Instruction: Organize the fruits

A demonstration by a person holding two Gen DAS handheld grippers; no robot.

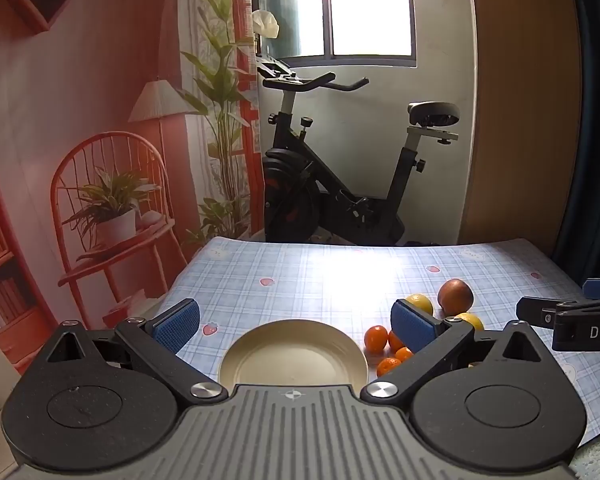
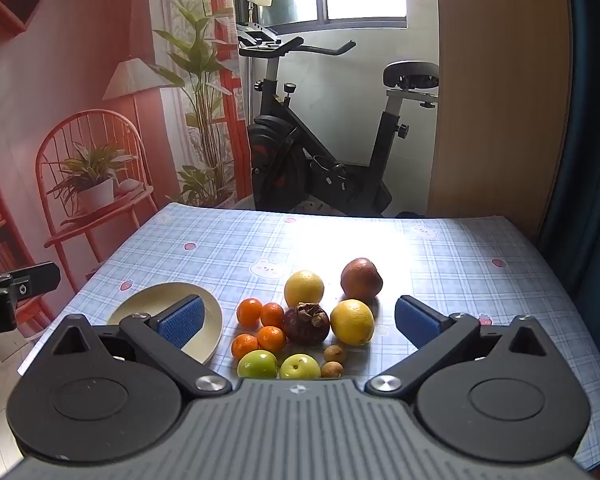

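A cream plate (image 1: 294, 354) (image 2: 140, 304) lies bare on the checked tablecloth. Right of it is a cluster of fruit: a red apple (image 2: 361, 279) (image 1: 455, 297), two lemons (image 2: 304, 288) (image 2: 352, 322), several small oranges (image 2: 249, 312) (image 1: 375, 338), a dark mangosteen (image 2: 306, 322), two green apples (image 2: 258, 364) (image 2: 300, 366) and two small brown fruits (image 2: 335, 354). My left gripper (image 1: 296, 322) hovers open over the plate, nothing between its fingers. My right gripper (image 2: 300, 322) hovers open above the fruit cluster, touching none of it.
The table (image 2: 440, 248) has a blue checked cloth with its far edge towards an exercise bike (image 2: 320, 132). A printed backdrop (image 1: 80, 120) hangs on the left and a dark curtain (image 2: 592, 120) on the right. The other gripper (image 1: 572, 320) shows at the frame edge.
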